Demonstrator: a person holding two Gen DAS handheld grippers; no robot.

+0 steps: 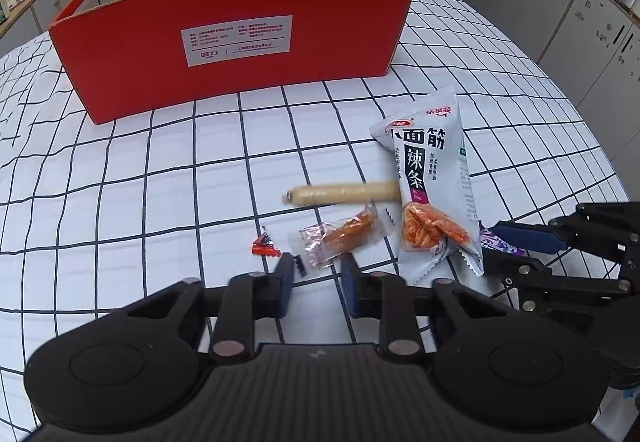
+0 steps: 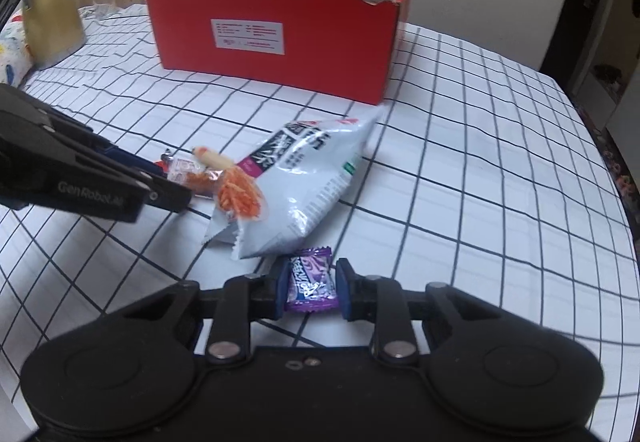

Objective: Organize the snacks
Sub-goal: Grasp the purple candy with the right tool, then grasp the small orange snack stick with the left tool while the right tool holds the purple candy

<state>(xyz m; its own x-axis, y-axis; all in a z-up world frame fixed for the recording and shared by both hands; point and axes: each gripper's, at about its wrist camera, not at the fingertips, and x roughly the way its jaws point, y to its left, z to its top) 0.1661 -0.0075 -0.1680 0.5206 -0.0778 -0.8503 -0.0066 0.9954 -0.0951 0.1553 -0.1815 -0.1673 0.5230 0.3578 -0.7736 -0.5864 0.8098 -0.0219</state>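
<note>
Both grippers down at the snack pile on the bench (image 1: 120,162), red box (image 1: 240,54) open behind it. Left gripper (image 1: 316,266): fingers closed on the clear orange packet (image 1: 336,238), catching only its near crimped end. Right gripper (image 2: 312,284): fingers clenched on the purple candy (image 2: 311,280), squarely across its middle.

Step in hand, as I judge it: lift both and carry them to the box. Go up straight and slowly; the packet hangs from a thin edge and could slip. Clear the big grey bag (image 1: 432,182) and the sausage stick (image 1: 344,192), which lie touching the packet's far side.

Box inside hidden by its front wall. Small red wrapper (image 1: 264,246) unreadable. Left fingers' contact partly hidden by the packet.
</note>
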